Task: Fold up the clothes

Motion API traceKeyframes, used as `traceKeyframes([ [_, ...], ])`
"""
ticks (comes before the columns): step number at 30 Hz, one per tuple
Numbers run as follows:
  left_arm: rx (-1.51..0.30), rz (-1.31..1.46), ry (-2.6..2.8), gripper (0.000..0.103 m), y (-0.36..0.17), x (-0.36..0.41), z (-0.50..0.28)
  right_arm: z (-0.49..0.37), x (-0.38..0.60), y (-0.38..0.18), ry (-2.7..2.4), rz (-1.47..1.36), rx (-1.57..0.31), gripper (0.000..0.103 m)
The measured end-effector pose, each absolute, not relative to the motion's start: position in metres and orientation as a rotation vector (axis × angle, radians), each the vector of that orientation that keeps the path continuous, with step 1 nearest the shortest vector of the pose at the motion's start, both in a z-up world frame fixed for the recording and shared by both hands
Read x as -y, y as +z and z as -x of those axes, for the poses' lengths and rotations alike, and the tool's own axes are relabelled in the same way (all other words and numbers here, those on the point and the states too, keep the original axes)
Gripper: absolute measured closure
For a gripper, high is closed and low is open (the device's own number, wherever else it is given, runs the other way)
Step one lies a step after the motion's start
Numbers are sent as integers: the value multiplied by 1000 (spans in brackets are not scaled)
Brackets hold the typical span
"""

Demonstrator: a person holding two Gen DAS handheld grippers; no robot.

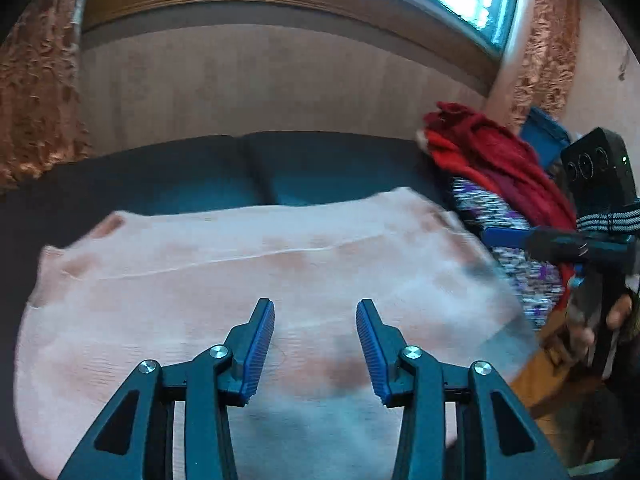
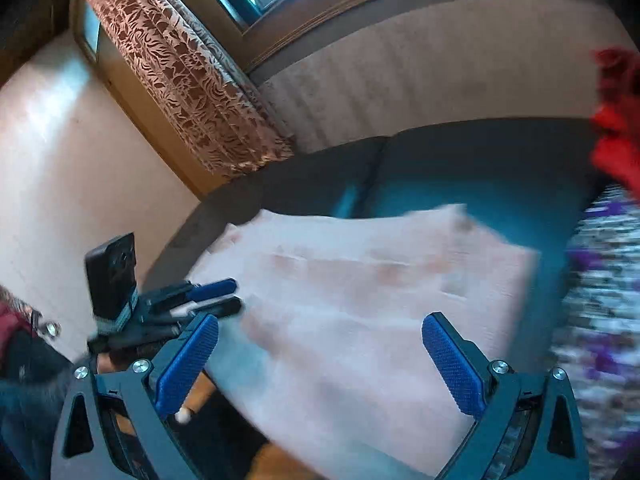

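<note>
1. Two grippers are seen above one pink garment (image 1: 256, 280); the left gripper (image 1: 315, 348) has its jaws apart with nothing between them, the right gripper (image 2: 320, 364) likewise has its jaws wide apart and empty.
2. The pink garment is spread fairly flat on a dark sofa seat (image 1: 200, 176), its near part hanging toward the cameras; edges are blurred by motion.
3. A pile of other clothes (image 1: 504, 176), red on top and a purple-white print below, is seen at the right end of the seat, just beside the garment.
4. Handling, judged: thin, soft, light cloth; no stiffness is expected, so it sags and drags when lifted at one point only.
5. Hold is best taken at the two near corners or along a hem, one per gripper, with a pinch through a single layer.
6. Risk, judged: a fold is easily skewed if one corner is raised ahead of the other.
</note>
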State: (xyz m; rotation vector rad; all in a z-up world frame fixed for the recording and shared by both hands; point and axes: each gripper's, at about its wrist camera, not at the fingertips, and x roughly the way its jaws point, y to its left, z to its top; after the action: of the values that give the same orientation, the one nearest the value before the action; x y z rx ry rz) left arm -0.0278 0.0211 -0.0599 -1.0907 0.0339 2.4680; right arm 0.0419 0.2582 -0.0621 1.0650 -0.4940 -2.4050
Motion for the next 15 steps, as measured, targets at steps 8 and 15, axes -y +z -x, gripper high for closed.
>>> traceKeyframes([
  [8,325,1176,2523,60,-111,20,47,6,-284,-131,-2773,-1197,408,0],
  [15,491,1149,2494,63,-116,34,38,31,-274,-135,-2797,-1291,150,0],
])
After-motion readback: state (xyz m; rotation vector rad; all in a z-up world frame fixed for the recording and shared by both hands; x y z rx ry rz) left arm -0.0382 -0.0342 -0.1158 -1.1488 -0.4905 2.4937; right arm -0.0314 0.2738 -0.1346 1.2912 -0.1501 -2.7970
